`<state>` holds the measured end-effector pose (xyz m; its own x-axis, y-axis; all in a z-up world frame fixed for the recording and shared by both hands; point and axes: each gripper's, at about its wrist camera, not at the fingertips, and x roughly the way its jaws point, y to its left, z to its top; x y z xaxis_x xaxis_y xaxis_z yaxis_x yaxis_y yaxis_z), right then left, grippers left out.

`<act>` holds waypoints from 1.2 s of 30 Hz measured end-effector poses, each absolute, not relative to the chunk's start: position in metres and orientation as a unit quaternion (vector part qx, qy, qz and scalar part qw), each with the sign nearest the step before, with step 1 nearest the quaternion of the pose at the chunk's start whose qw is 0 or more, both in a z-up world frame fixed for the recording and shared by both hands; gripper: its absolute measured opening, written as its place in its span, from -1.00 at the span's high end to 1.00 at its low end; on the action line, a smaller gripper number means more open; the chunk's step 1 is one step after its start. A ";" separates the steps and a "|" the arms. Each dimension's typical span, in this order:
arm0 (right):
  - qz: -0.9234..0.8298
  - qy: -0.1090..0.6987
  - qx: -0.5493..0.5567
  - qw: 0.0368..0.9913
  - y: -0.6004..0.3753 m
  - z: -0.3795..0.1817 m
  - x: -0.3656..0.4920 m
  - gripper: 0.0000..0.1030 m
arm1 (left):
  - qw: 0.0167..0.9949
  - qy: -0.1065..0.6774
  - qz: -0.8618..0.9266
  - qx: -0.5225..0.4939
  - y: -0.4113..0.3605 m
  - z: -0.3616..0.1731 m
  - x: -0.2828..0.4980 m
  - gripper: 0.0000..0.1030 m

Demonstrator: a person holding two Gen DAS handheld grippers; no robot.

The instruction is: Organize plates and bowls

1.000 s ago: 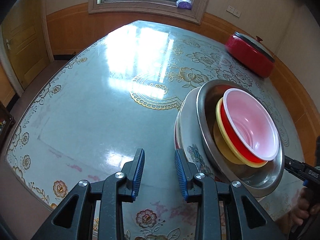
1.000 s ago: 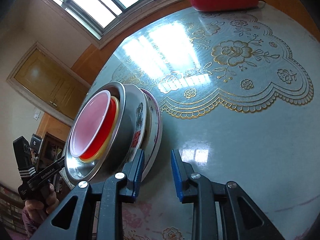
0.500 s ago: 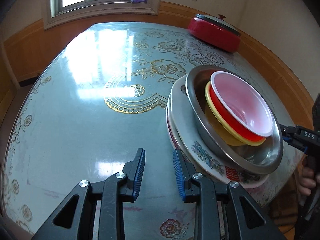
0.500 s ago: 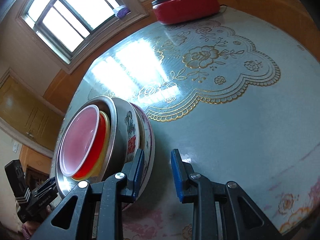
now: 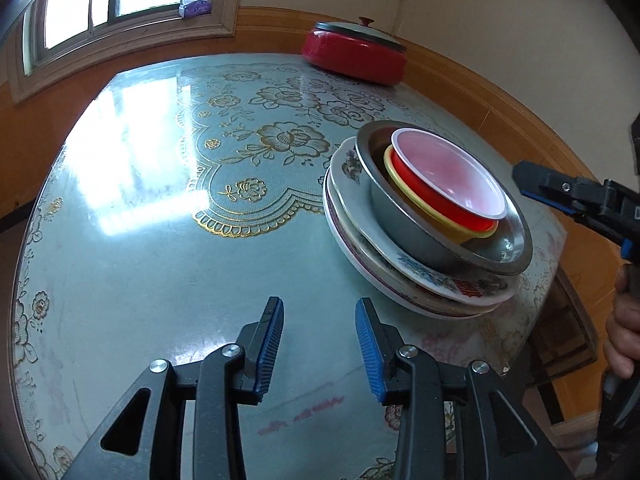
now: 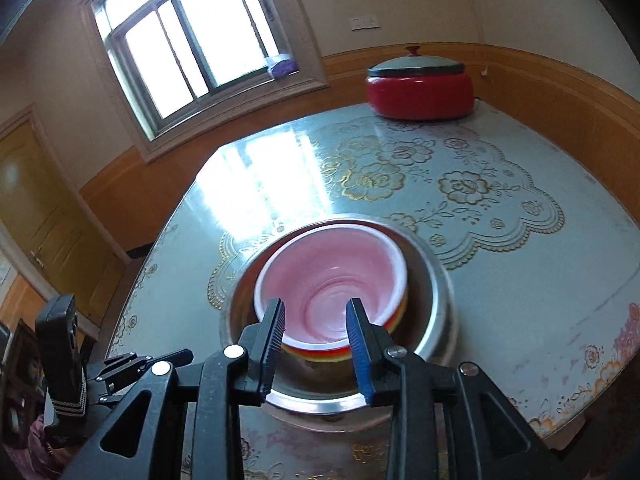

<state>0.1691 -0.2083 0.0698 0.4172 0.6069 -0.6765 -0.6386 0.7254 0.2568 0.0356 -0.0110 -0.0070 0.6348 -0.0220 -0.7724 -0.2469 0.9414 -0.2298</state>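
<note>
A round table (image 5: 168, 216) with a glossy pale green flowered cover fills both views. In the left wrist view, a stack of dishes sits at the right of the frame near the table's edge: flowered plates (image 5: 420, 276) at the bottom, a metal bowl (image 5: 404, 216) on them, then yellow, red and pink bowls nested inside, the pink bowl (image 5: 448, 172) on top. The left gripper (image 5: 319, 346) hangs over bare table at the bottom centre, beside the stack; its jaws have just been opening and hold nothing. Only this view shows the plates' painted rims and a hand (image 5: 624, 328) at the right edge holding the other gripper.

The right wrist view looks down into the stack, so the plates are almost hidden. The right gripper (image 6: 316, 340) is above the pink bowl's near rim (somewhat blurred), its jaws just opened a little further, partly apart, nothing visibly gripped. A red lidded pot (image 6: 420, 88) stands at the table's far side under a window (image 6: 192, 36).
</note>
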 end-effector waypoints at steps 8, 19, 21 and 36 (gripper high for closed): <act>0.358 0.422 -0.048 0.832 -0.189 0.048 0.176 0.39 | 0.890 0.415 0.095 -0.162 -0.009 -0.002 0.025 0.13; 0.414 0.352 -0.042 0.838 -0.199 0.076 0.142 0.35 | 0.872 0.424 0.174 -0.173 -0.001 0.003 0.022 0.10; 0.408 0.361 -0.037 0.838 -0.202 0.072 0.137 0.35 | 0.871 0.425 0.174 -0.173 -0.001 0.003 0.024 0.10; 0.276 0.394 0.018 0.877 -0.194 0.048 0.082 0.33 | 0.898 0.425 0.050 -0.096 0.017 0.015 0.030 -0.14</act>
<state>0.0816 -0.1936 0.0482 0.5376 0.4977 -0.6807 -0.4696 0.8472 0.2486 0.0297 0.0171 0.0154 0.6328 0.0092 -0.7742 -0.1722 0.9766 -0.1291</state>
